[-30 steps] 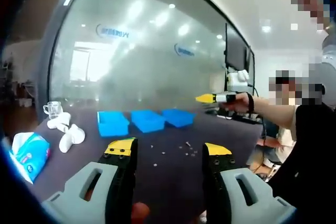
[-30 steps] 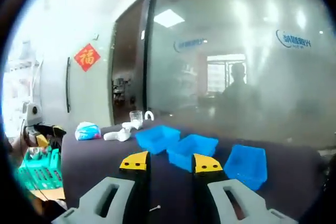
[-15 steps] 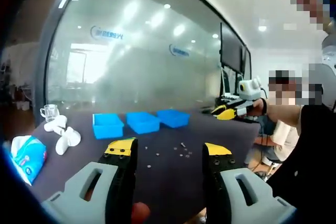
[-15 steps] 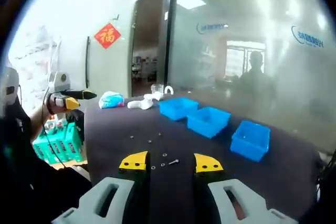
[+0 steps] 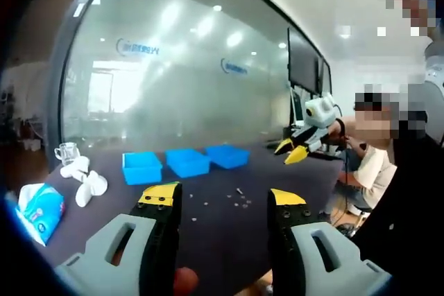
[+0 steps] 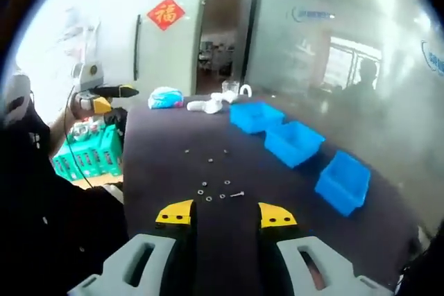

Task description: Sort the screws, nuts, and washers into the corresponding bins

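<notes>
— Grippers, colouring? 
— Left gripper and right gripper alike: pale grey moulded jaw bodies with slotted cut-outs, black inner faces, yellow tips bearing small dark screws.
— Clothing? 
— Black sleeve noted. Right gripper carried a white housing.

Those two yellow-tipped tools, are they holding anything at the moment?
No. Both the left tool and right tool are open and empty; the small hardware lies on the table.
</notes>
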`<state>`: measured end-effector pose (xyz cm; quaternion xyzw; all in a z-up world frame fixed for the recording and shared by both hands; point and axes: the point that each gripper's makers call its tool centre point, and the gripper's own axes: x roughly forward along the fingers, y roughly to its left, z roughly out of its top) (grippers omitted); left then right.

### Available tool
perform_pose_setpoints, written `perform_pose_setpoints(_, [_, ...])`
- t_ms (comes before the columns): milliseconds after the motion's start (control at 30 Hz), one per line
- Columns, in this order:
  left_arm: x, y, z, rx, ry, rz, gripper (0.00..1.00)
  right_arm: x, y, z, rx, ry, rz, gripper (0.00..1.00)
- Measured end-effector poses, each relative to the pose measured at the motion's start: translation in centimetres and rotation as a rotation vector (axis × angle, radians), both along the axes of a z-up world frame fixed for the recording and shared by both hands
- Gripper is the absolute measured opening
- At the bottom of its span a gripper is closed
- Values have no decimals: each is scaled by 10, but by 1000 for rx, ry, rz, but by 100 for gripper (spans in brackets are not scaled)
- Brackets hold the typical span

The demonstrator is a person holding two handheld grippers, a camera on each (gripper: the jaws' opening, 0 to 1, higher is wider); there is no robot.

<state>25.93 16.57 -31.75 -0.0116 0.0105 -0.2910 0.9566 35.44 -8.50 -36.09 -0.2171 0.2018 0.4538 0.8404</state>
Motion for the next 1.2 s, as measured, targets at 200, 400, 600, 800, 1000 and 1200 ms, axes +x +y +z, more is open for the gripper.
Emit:
perform_pose_setpoints(200, [-4,10,0,-12,3,23,48,8,9,-9,-93,27,57,30])
perform_pose_setpoints(400, [-5,17,-2,-18,5,39,48,14,20,-21,-175,64,112,31])
perform_pose_setpoints(600, [-6,27,-4,-27,7,60,48,18,20,-35,-284,99,154,31])
perform_pose_setpoints(800, [-2,36,-9,-39,17,77,48,25,29,-37,-334,117,189,32])
perform_pose_setpoints(1000, [0,41,-9,-46,17,86,48,37,40,-41,-371,127,209,32])
perform_pose_setpoints(1200, [2,48,-14,-54,26,96,48,48,46,-46,-401,139,219,32])
